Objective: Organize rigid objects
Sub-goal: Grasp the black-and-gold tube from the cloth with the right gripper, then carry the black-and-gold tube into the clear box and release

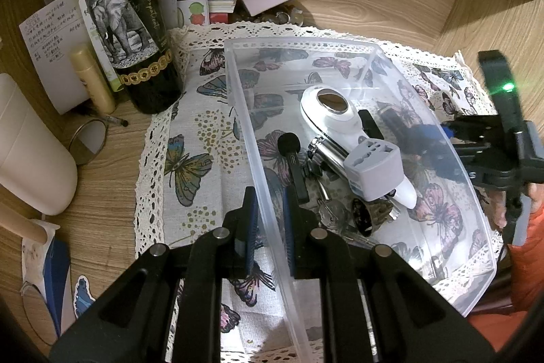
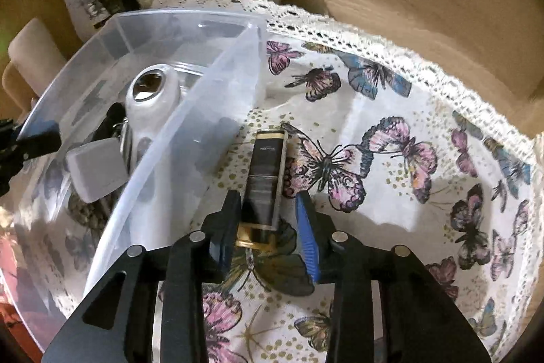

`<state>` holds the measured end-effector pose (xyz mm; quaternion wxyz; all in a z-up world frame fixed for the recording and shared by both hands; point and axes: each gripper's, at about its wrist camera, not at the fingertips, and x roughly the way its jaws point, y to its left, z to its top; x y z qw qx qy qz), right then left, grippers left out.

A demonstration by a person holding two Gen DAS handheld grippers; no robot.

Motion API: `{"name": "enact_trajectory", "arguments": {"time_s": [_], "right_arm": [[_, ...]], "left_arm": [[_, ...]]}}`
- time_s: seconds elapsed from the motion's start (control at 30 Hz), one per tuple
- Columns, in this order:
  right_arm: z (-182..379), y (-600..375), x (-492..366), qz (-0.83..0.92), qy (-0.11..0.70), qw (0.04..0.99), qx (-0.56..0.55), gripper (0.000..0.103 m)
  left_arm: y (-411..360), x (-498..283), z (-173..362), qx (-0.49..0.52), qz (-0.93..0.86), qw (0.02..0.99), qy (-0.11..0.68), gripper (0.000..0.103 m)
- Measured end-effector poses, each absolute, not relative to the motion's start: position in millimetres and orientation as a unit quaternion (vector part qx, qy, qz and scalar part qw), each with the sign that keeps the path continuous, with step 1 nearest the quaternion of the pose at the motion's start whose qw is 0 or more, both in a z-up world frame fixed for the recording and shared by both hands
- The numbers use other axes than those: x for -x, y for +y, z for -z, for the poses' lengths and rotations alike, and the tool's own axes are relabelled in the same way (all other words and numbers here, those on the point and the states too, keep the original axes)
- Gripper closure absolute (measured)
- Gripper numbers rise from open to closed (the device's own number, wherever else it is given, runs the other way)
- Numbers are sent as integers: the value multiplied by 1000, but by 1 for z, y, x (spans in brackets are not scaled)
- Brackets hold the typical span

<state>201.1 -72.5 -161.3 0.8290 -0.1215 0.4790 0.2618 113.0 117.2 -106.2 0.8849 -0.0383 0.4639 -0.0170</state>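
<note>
Two grippers work around the clear plastic bin. The left gripper straddles the bin's left wall, one finger on each side; whether it really pinches the wall I cannot tell. The right gripper is open around a black lighter with gold ends, which lies on the butterfly cloth just outside the bin's right wall. Its long axis runs along the fingers, pointing away from the camera. The lighter's near end is partly hidden behind the fingers.
</note>
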Motion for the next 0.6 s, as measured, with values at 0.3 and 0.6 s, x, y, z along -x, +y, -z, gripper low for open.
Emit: {"name": "enact_trajectory", "arguments": {"time_s": [0.3, 0.6], "right_arm": [[161, -67, -206, -237, 458, 845, 139, 81], [110, -85, -197, -235, 408, 876, 105, 81]], "left_arm": [[119, -113, 106, 39, 18, 885, 464, 90], [118, -113, 106, 39, 18, 885, 464, 90]]}}
